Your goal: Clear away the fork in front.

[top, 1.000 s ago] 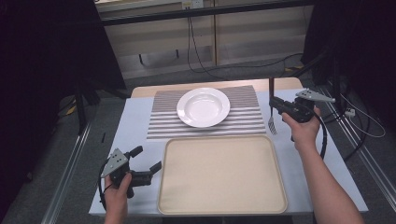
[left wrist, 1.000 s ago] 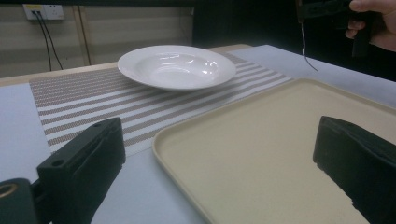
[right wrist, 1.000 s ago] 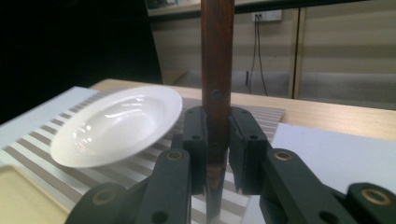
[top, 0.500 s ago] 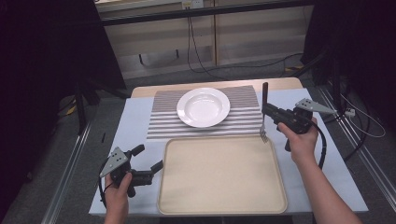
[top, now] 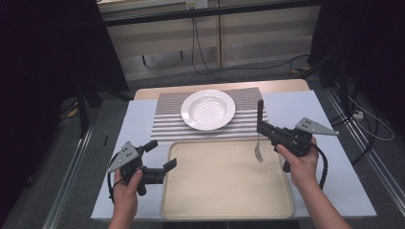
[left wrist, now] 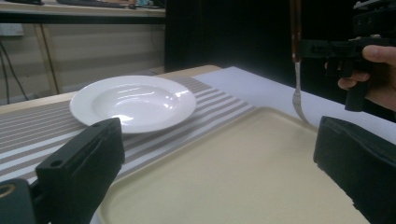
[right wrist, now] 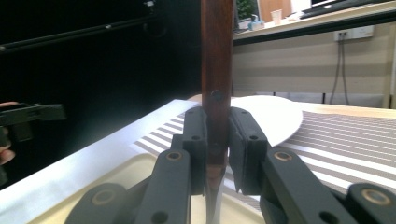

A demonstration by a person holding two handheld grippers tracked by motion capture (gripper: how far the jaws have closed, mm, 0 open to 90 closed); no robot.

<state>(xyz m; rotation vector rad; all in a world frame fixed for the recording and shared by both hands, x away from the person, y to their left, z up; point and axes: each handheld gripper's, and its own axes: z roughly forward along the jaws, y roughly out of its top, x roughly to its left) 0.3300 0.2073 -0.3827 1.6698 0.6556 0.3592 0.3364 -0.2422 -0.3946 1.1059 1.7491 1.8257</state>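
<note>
Above bare tray, held fork.

Left tongs agape, right tongs clamped

A pale bluish-white sheet covers the table, leaving a strip of light wooden tabletop bare along the far edge. Beyond it lies grey carpeted floor, then a beige panelled wall. A white wall socket sits high on that wall, and thin black cables hang from it to the floor. Black curtains close in the left and right sides. Silver metal rails run along the floor on both sides of the table. A small white plug lies on the floor at the right.
</note>
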